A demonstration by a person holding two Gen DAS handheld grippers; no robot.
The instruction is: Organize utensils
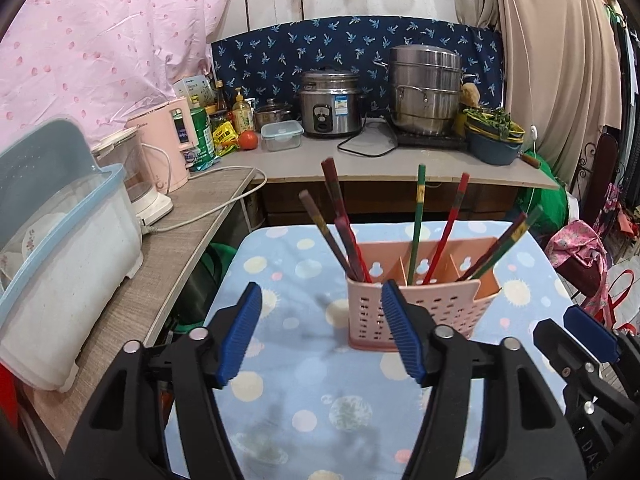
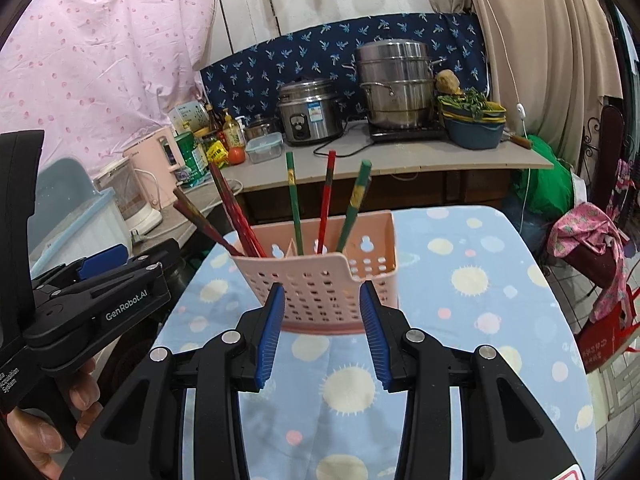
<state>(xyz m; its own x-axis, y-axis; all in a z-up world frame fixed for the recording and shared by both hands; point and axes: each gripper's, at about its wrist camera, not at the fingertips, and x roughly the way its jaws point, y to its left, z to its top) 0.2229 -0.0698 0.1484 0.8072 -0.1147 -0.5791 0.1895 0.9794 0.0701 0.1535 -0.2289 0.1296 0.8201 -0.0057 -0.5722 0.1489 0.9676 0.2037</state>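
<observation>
both claws released, empty; pink utensil holder [image 2: 320, 280] with chopsticks [image 2: 296, 200] just ahead of right gripper [image 2: 322, 332], ahead-right of left gripper [image 1: 320, 330]

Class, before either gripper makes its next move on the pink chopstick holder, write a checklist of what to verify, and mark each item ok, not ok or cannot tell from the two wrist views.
1. Pink holder stands upright on the spotted cloth: ok.
2. Chopsticks all sit inside the holder, none on the cloth: ok.
3. Left gripper is open and empty: ok.
4. Right gripper is open and empty, holder ahead of its pads: ok.
5. Chopsticks sorted by colour across compartments: not ok, red and green share the middle one.
6. Right gripper's pads clear of the holder's wall: cannot tell.
</observation>
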